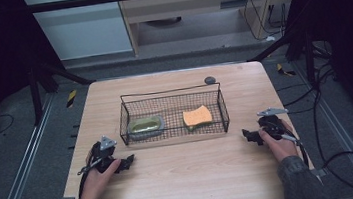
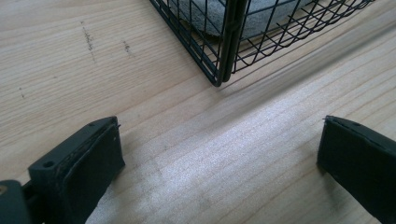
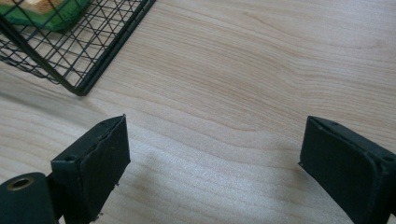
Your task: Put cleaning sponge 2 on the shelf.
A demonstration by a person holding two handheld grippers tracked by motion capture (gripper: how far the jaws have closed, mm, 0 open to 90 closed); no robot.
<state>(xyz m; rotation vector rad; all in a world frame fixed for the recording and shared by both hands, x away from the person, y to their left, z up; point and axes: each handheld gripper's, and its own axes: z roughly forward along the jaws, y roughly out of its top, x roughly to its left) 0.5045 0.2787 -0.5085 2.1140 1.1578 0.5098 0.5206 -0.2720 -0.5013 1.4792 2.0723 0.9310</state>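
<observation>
high view overhead facing forward, both gripper views close above tabletop [image 1: 182, 169], sharing wire basket [image 1: 174, 115] corners

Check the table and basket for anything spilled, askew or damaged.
Nothing stands out. The basket sits square on the table, with the dish and sponge lying flat inside, apart from each other. A small dark round thing lies behind the basket; what it is I cannot tell. No spills show.
</observation>
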